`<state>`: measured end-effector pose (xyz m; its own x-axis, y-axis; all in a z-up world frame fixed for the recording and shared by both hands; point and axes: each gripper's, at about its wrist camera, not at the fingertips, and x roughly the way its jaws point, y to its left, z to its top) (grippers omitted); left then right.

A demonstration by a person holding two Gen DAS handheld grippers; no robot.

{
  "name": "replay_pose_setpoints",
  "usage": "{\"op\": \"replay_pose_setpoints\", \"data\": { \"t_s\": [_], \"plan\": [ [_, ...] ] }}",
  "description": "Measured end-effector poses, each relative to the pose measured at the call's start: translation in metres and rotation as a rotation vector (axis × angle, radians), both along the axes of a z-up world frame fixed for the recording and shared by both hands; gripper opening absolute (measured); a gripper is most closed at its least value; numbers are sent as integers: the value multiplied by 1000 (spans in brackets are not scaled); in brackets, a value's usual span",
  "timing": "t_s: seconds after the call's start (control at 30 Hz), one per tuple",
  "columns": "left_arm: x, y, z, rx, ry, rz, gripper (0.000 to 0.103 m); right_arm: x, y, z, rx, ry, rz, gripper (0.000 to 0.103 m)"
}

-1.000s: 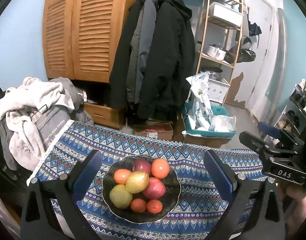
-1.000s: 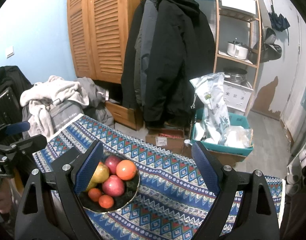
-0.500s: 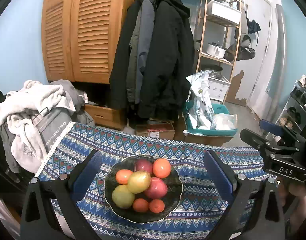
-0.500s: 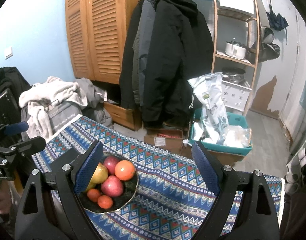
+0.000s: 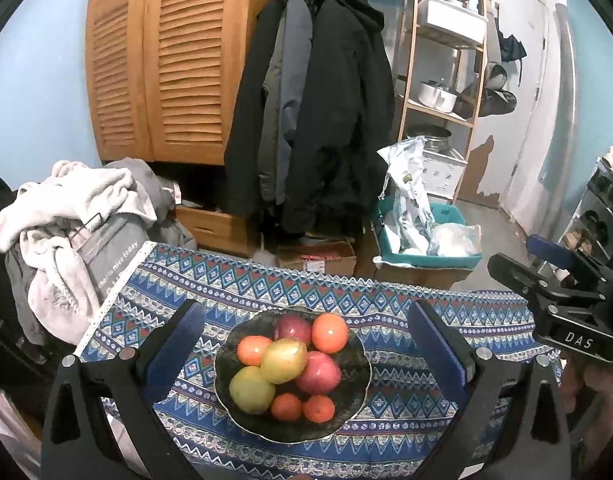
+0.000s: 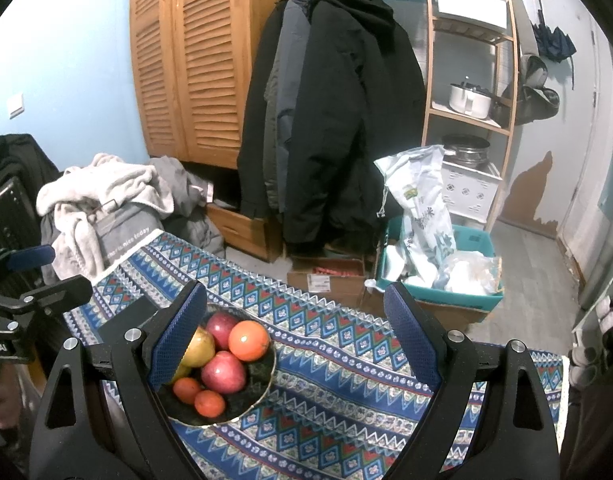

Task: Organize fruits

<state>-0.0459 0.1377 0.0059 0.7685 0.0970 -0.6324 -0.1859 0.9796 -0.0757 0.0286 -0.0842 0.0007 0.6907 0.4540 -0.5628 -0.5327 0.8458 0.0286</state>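
Two sets of tongs, left tongs (image 5: 306, 348) and right tongs (image 6: 294, 336), are held wide open and empty above the blue patterned table (image 5: 394, 432), where round red, orange and yellow fruits (image 5: 284, 364) are piled in a dark scalloped bowl (image 5: 358, 392).

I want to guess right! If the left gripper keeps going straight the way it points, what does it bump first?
Probably the fruit: the open left gripper frames the dark bowl, with the yellow-green pear topmost. Depth is unclear.
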Motion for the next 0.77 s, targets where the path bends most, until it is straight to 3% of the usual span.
{"op": "replay_pose_setpoints", "data": {
  "t_s": [0.47, 0.77],
  "plan": [
    [0, -5, -2, 58, -6, 27, 102, -2, 0, 0, -2, 5, 9, 89],
    [0, -4, -3, 54, -4, 29, 102, -1, 1, 1, -3, 4, 9, 89]
  ]
}}
